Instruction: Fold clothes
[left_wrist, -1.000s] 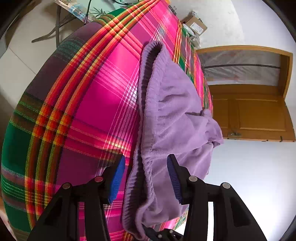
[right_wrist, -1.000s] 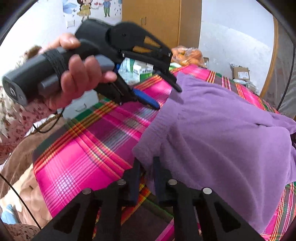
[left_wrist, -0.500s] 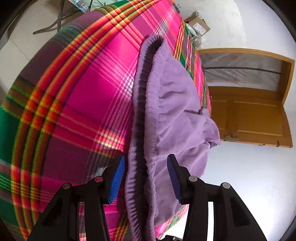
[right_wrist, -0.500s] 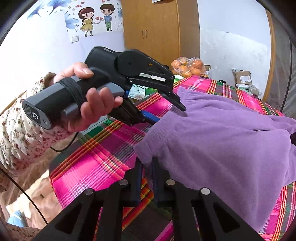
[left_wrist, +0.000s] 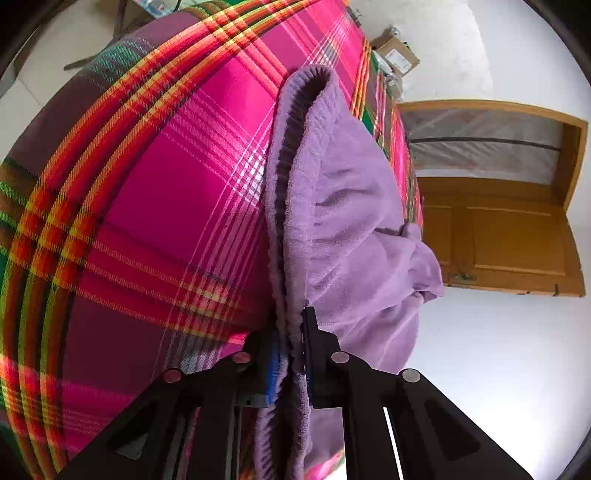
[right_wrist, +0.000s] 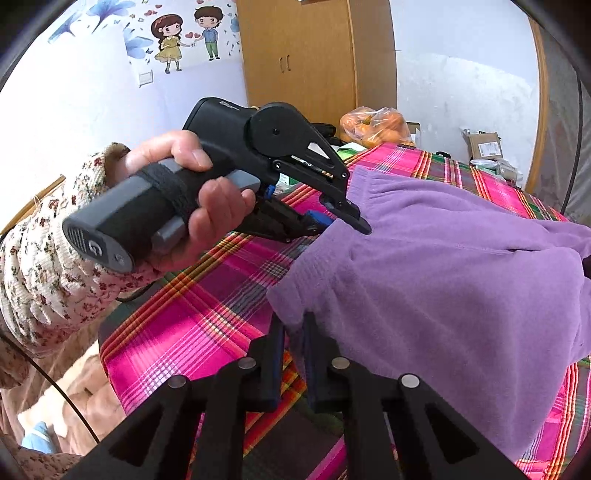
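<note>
A purple fleece garment (left_wrist: 351, 206) lies on a table under a pink plaid cloth (left_wrist: 166, 184), its ribbed waistband running up the middle of the left wrist view. My left gripper (left_wrist: 291, 325) is closing its jaws, and the pads press on the waistband's near end. In the right wrist view the garment (right_wrist: 443, 280) fills the right half. My right gripper (right_wrist: 293, 325) is shut on its near corner. The left gripper (right_wrist: 340, 225), held by a hand (right_wrist: 207, 206), pinches the waistband further back.
The plaid cloth (right_wrist: 192, 325) drops off at the table's near edge. Beyond the table are a wooden door (left_wrist: 509, 240), a cardboard box (left_wrist: 397, 55), a wardrobe (right_wrist: 314, 55) and a bag of oranges (right_wrist: 376, 123). A floral sleeve (right_wrist: 55, 266) is at the left.
The left gripper's jaws, wide apart around the waistband before, have come together onto it. The right gripper has kept its grip on the corner and stayed in place.
</note>
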